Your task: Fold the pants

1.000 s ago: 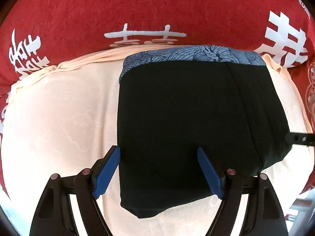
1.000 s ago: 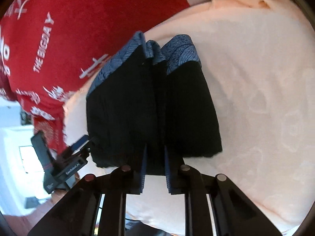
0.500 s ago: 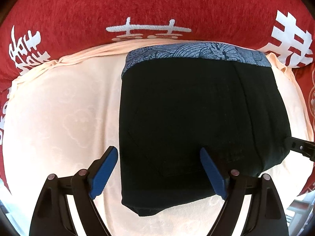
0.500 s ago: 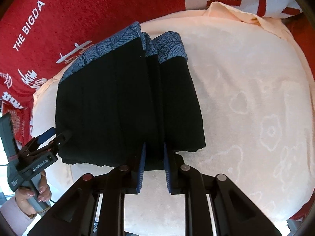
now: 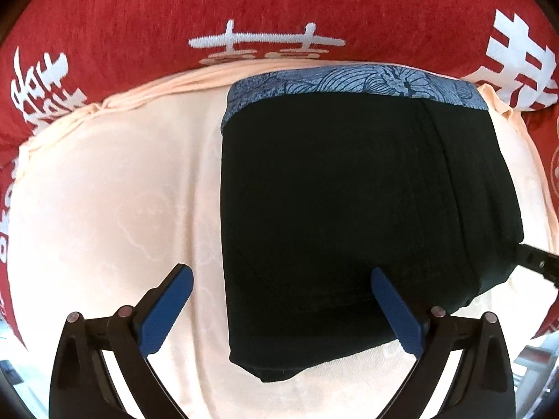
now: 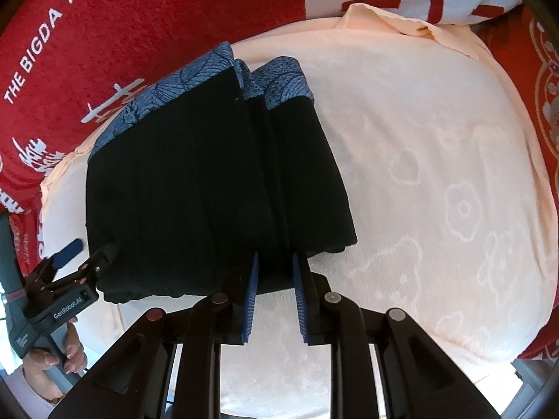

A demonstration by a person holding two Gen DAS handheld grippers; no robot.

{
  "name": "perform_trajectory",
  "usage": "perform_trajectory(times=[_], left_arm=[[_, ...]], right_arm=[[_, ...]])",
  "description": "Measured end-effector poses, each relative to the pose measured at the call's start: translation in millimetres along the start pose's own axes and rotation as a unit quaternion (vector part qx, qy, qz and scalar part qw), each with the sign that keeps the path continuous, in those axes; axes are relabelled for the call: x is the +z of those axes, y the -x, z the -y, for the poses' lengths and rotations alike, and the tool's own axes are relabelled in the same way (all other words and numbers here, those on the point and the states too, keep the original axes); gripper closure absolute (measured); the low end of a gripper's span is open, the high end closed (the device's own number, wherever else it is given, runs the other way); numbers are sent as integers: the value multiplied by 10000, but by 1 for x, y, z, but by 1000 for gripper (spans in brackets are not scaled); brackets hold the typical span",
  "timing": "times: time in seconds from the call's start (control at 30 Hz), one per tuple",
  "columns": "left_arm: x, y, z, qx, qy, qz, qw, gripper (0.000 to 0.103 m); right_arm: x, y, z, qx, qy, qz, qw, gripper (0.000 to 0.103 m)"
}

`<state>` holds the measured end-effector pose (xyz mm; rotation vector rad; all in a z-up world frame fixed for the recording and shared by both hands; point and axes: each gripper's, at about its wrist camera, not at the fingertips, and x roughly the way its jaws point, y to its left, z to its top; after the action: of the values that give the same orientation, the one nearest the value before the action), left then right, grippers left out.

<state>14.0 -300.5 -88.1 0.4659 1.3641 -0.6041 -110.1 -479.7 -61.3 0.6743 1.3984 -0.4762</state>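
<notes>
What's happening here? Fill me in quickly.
A person holding a gripper in each hand is folding pants. The black pants, with a blue patterned waistband, lie folded into a compact stack on a peach towel over a red blanket. The left gripper is open, straddling the stack's near left corner. The right gripper sits at the stack's near edge, its jaws narrowly parted; whether it pinches cloth is unclear.
</notes>
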Motion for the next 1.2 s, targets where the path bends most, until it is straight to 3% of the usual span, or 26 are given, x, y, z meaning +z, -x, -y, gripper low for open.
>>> perform_trajectory(times=[0.27,0.47,0.7,0.87,0.9,0.97,1.07,1.2], left_arm=[[3,-3,-4,-122,-107,-128,9998,1],[3,-2,-2,-9,-204,-55,9998,1],[7,-6,-10,-145,-57,-201,9997,1],[14,-3,-17,-219,-31,-228,9995,1],[16,-1,-18,-279,-13,-223,9994,1],[24,3,-23,-473,89,-186,9987,1],[34,8,-32,-791,276,-189,9963,1],[46,3,-40,-926,391,-297,9945,1]], right_arm=[[-11,1,-2,-226,-210,9,9995,80],[-16,-1,-8,-386,-201,-48,9990,80],[-28,-7,-6,-544,-104,-226,9982,80],[-32,-4,4,-381,-90,-283,9988,79],[-31,-1,7,-317,-77,-262,9991,77],[-27,7,14,-164,-61,-188,9997,54],[-19,19,25,250,10,-55,9997,43],[-1,25,43,954,3,13,9954,29]])
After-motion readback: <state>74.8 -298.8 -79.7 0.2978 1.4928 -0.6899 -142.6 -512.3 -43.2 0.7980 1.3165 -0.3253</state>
